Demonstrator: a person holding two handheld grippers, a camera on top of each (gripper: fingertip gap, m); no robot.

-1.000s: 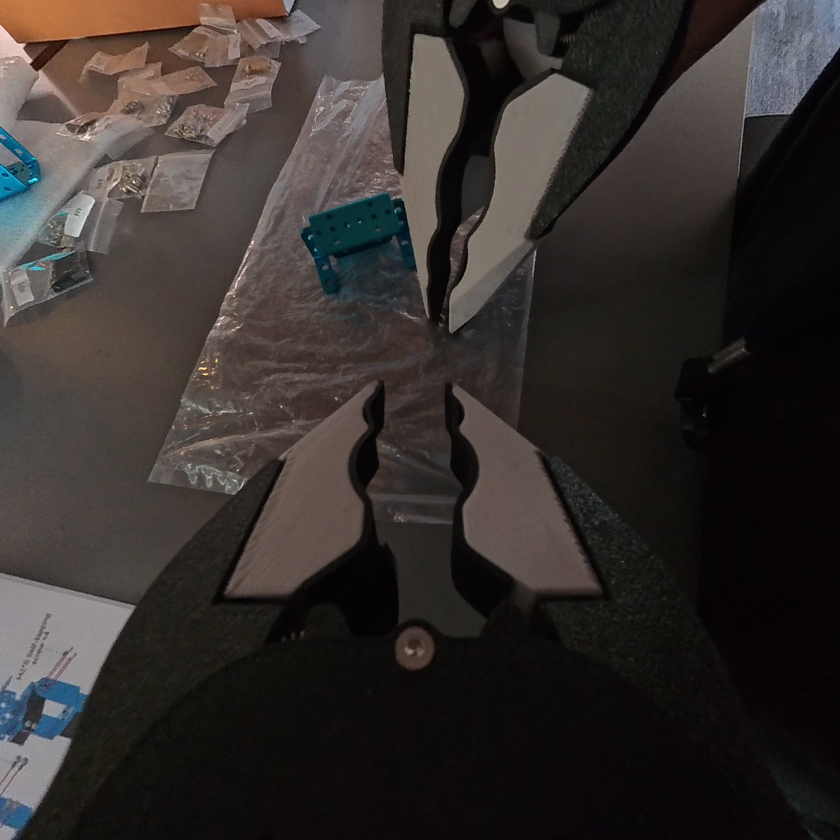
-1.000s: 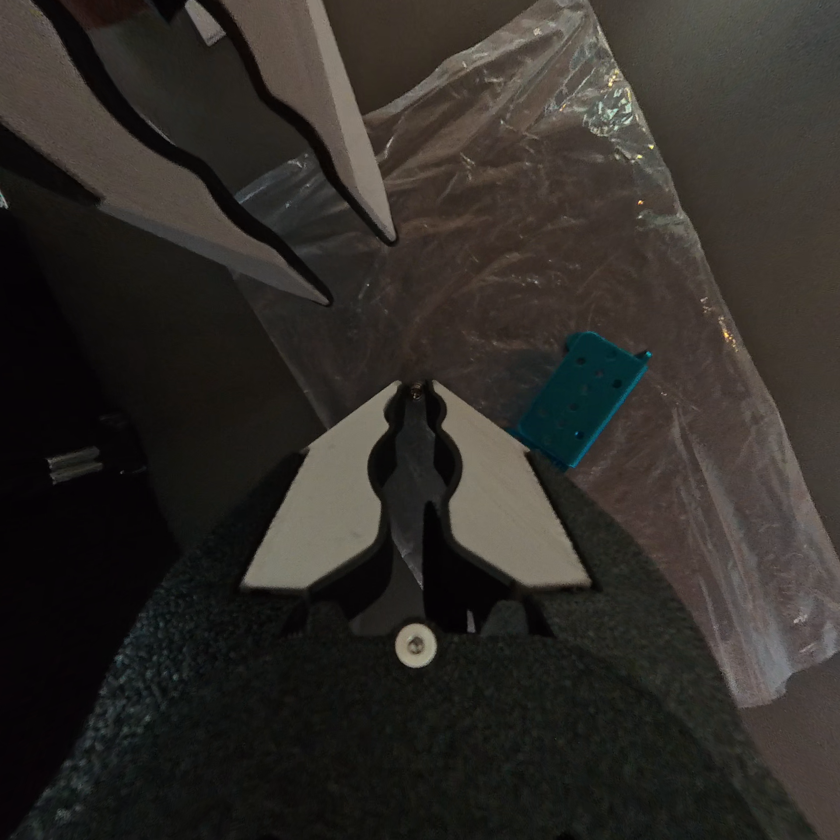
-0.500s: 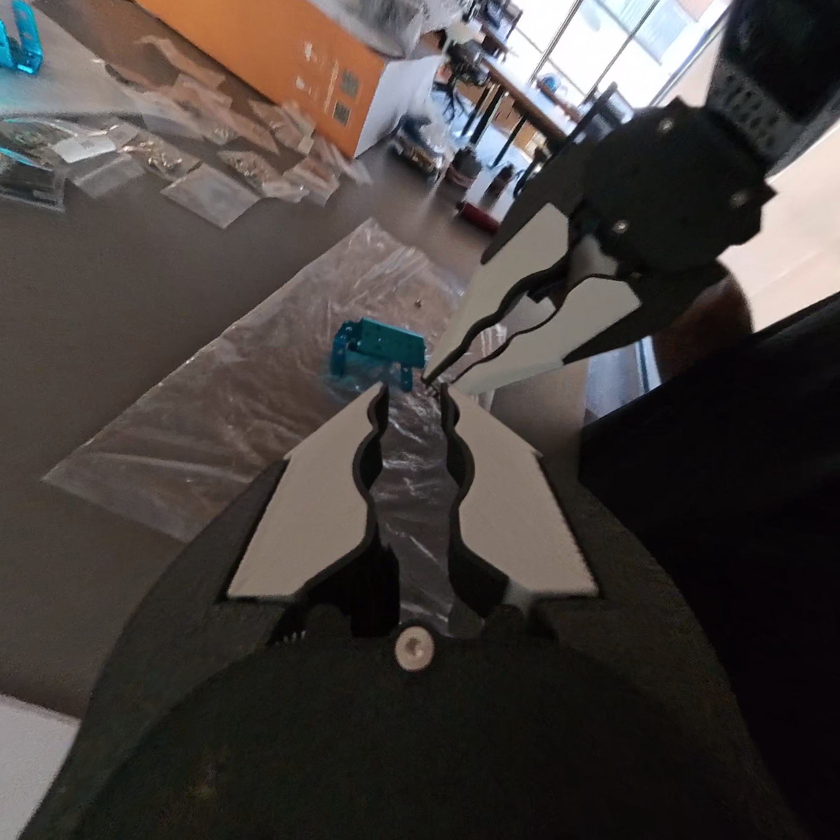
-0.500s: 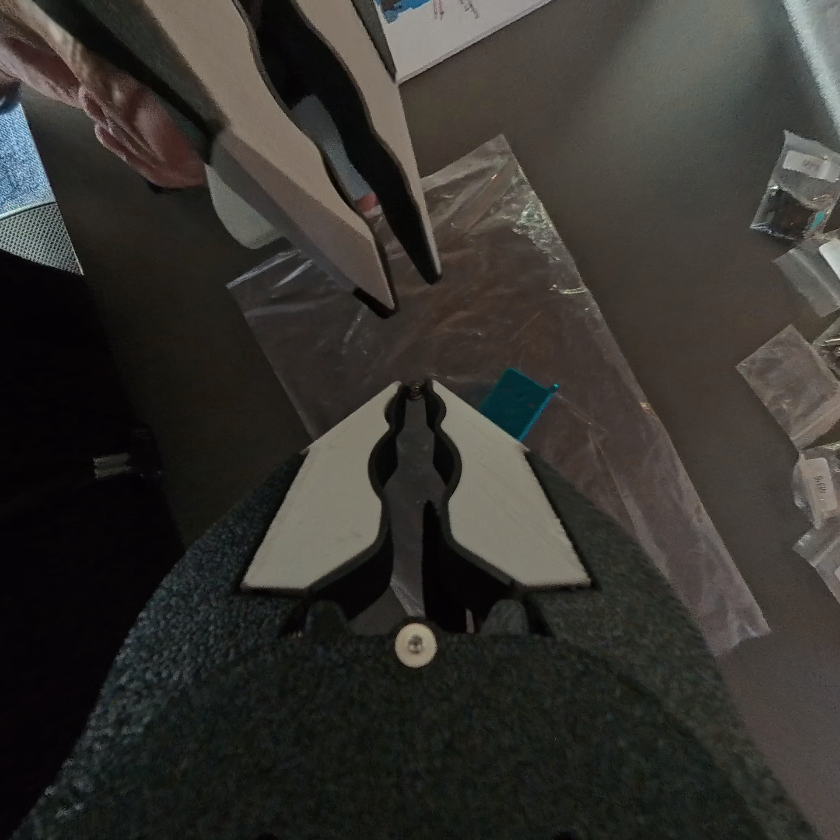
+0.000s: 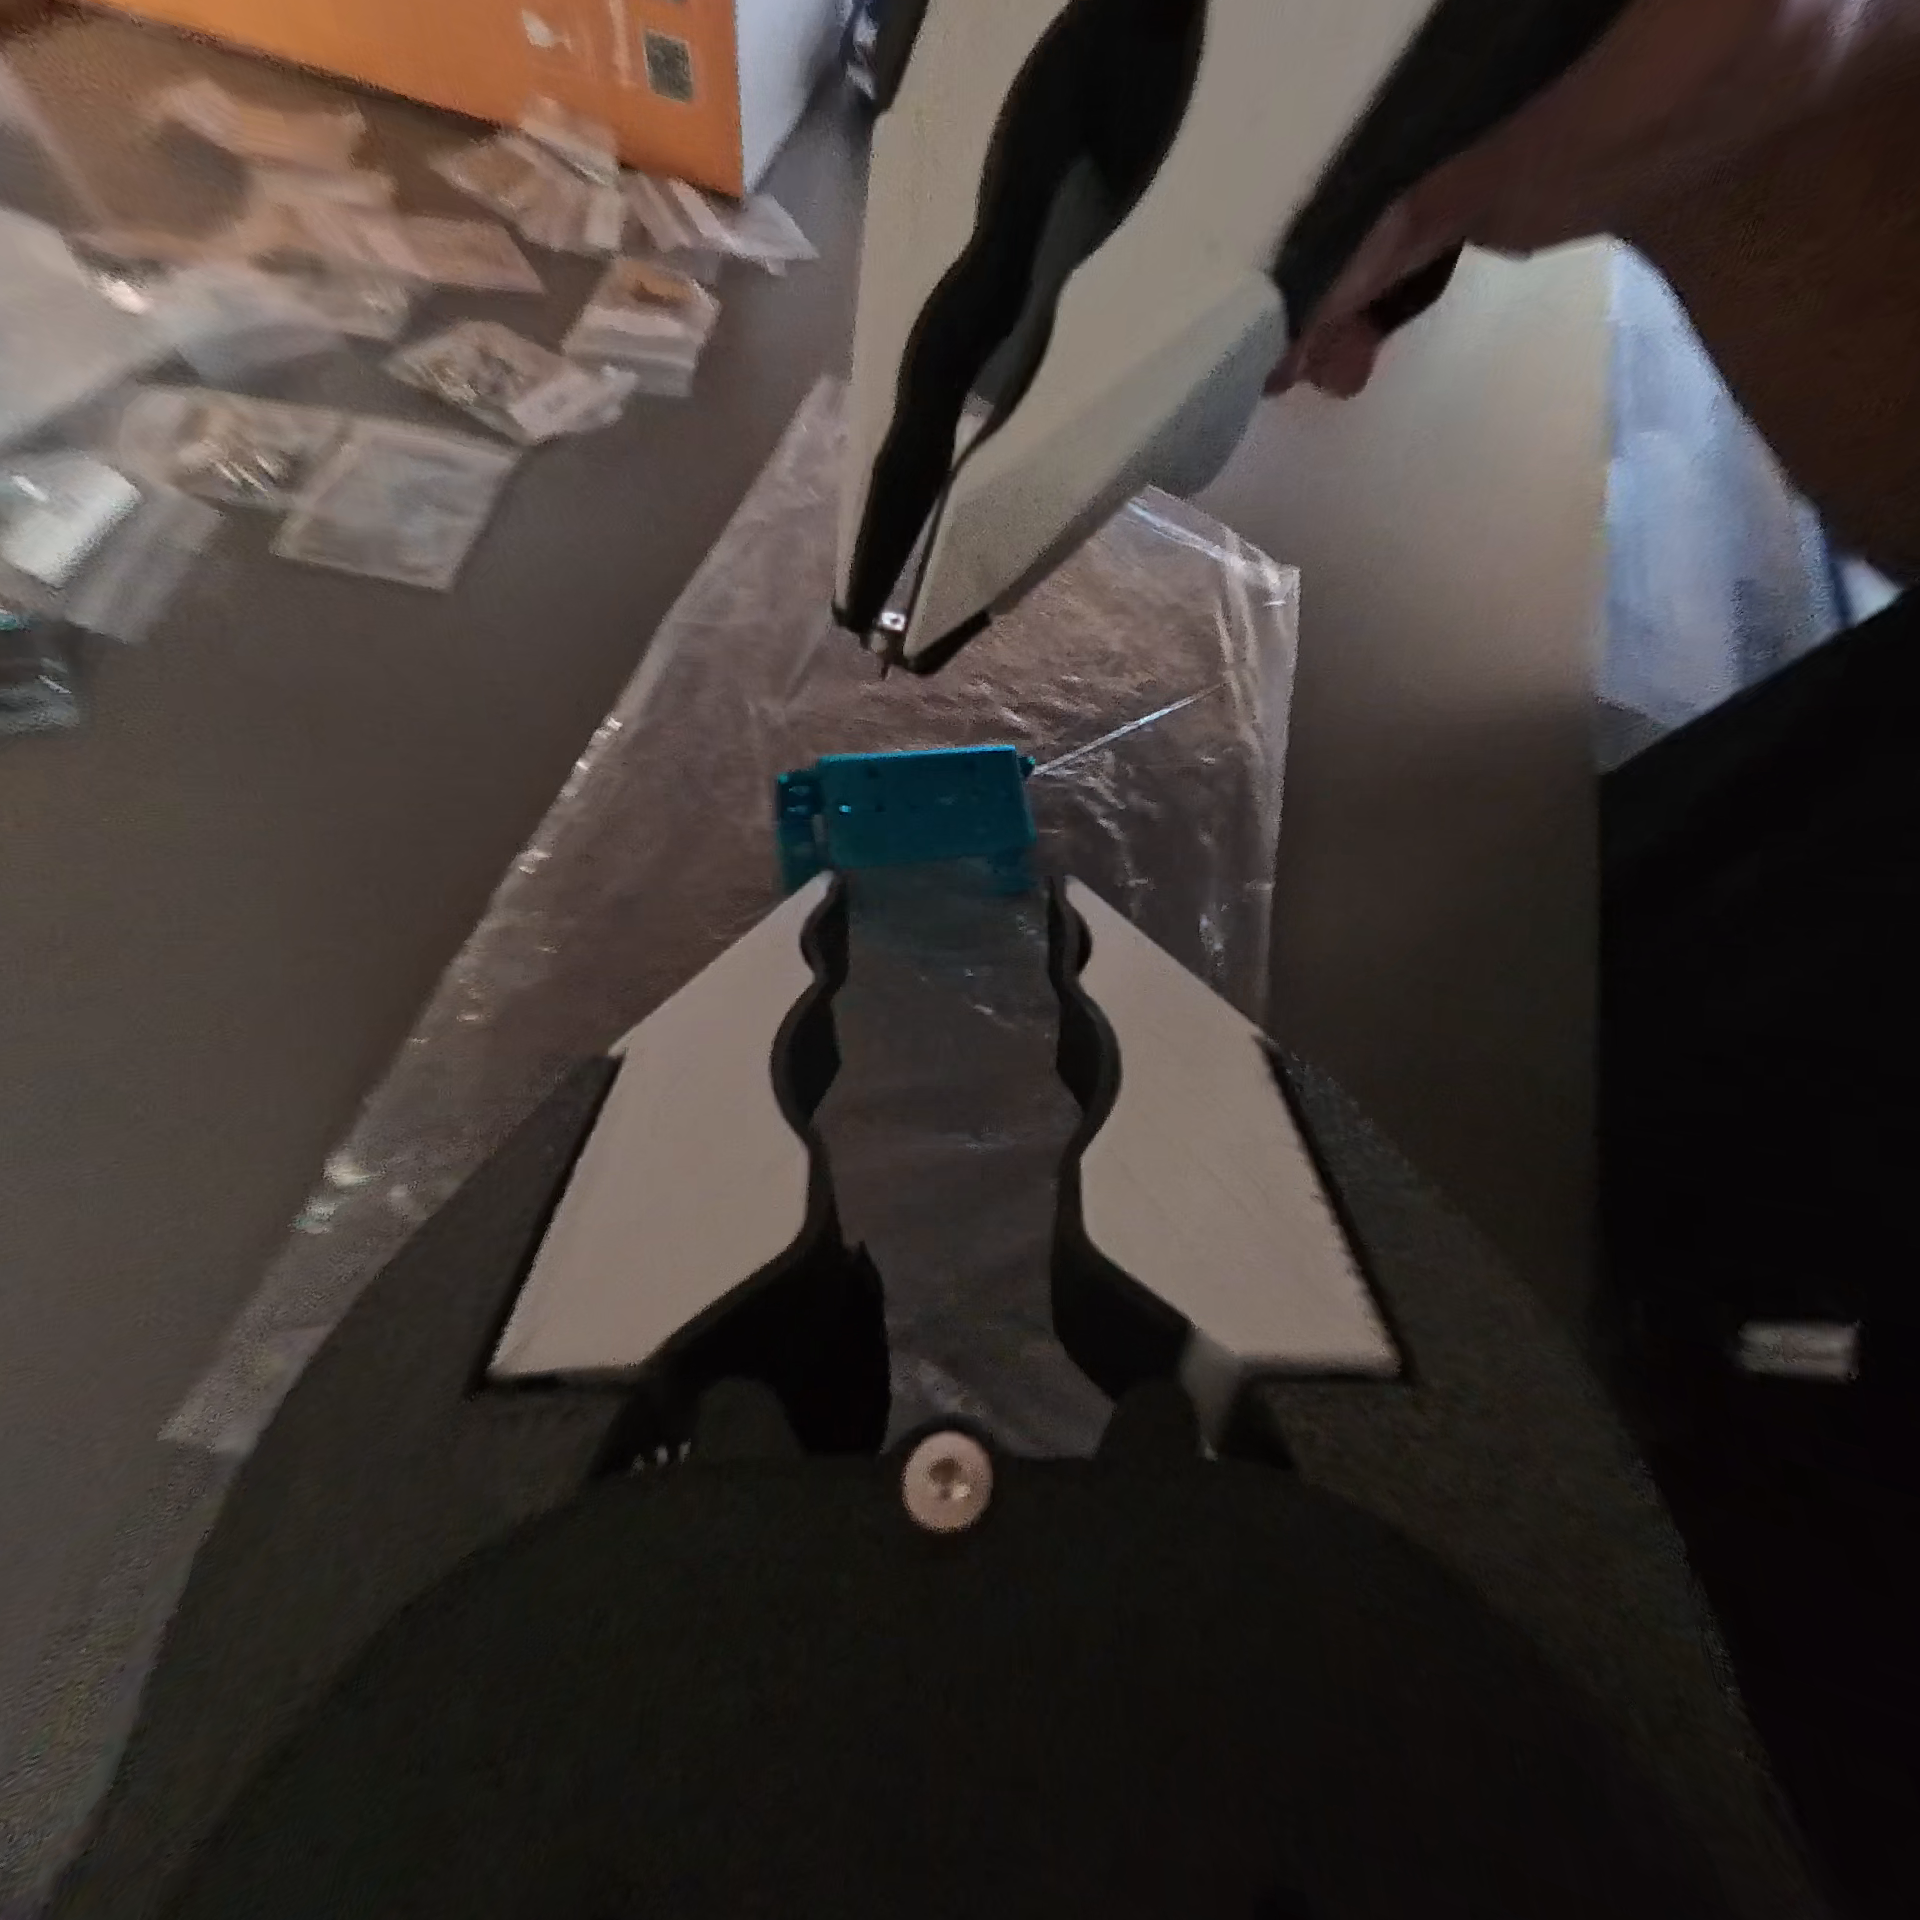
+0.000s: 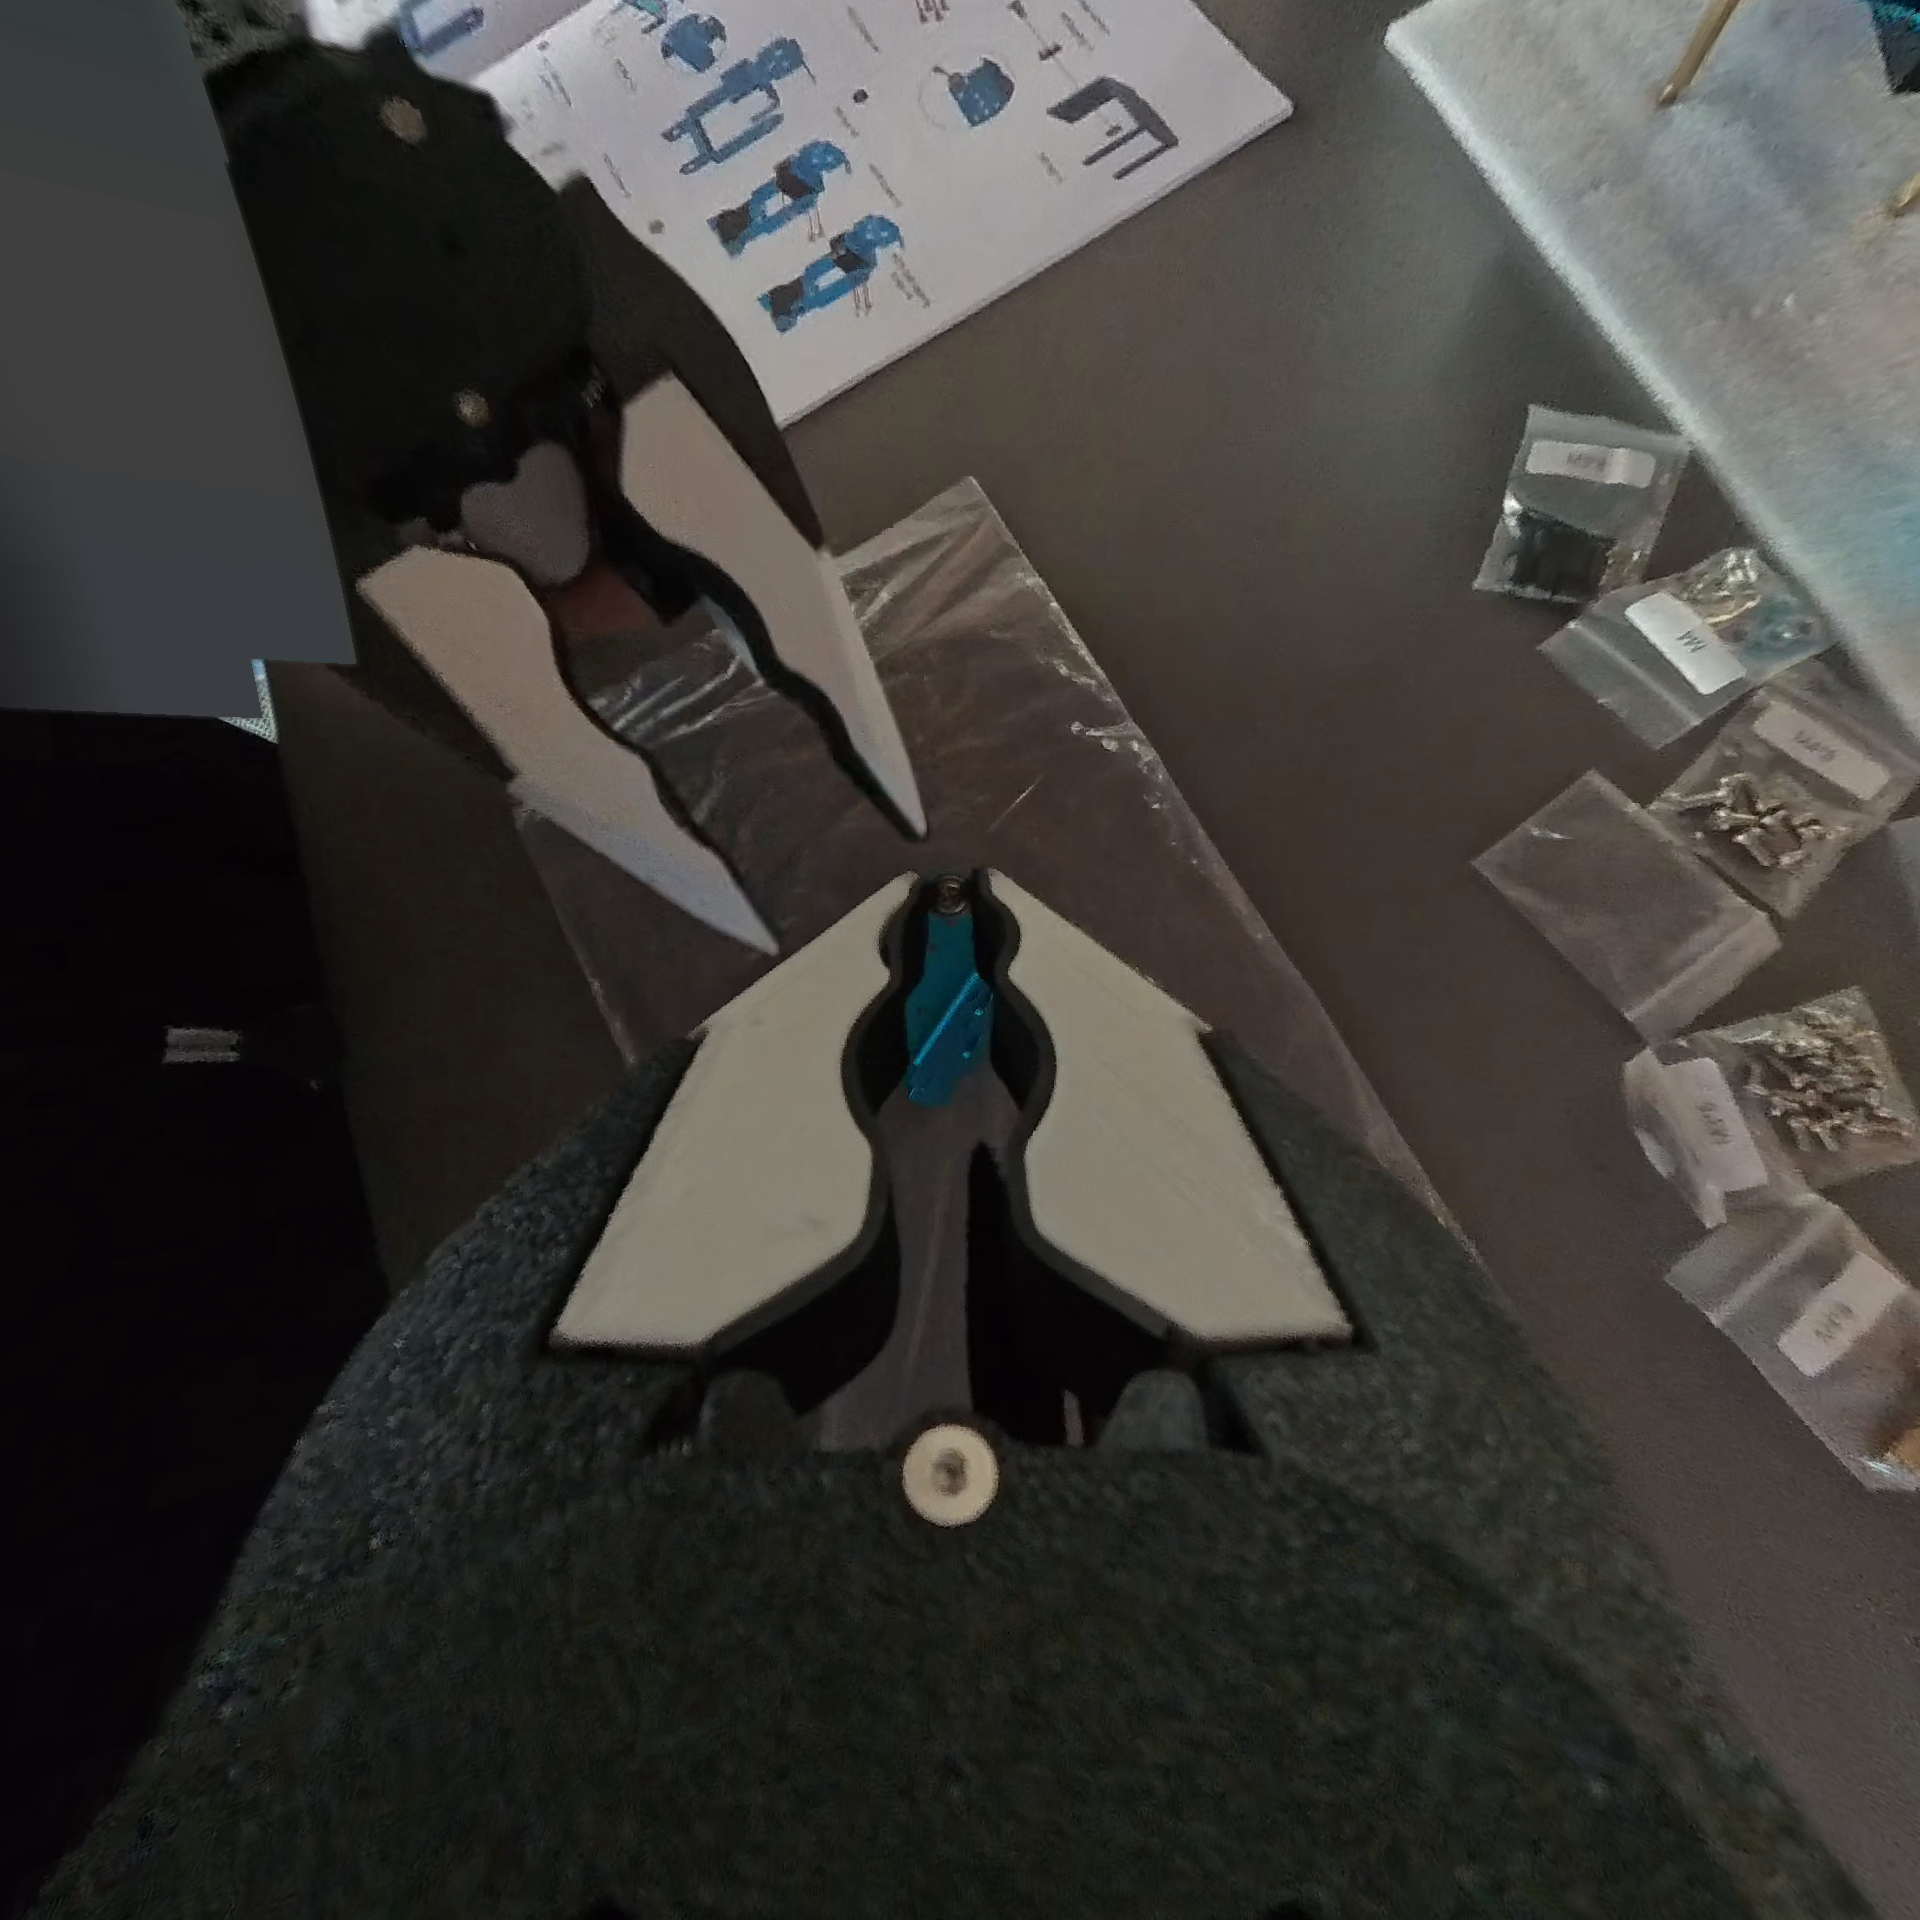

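The left gripper [image 5: 940,883], its white jaws standing apart, now hangs just short of a small blue perforated metal bracket [image 5: 904,816] that sits on a clear crinkled plastic bag [image 5: 1153,665] spread over the dark grey table [image 5: 312,831]; a second ago the bracket lay well to the left of and beyond its fingertips. The right gripper [image 6: 951,883], jaws drawn together on a tiny silver screw [image 5: 889,623], is poised above the bag just past the bracket, where half a second ago it sat low beside the left fingertips. In the right wrist view the bracket shows blue through the gap between the closed fingers [image 6: 1101,1049], having earlier lain off to the right. Far left lie small clear bags of hardware [image 5: 457,364] before an orange cardboard box [image 5: 582,83]. A white instruction sheet with blue drawings [image 6: 883,177] lies beyond the left gripper.
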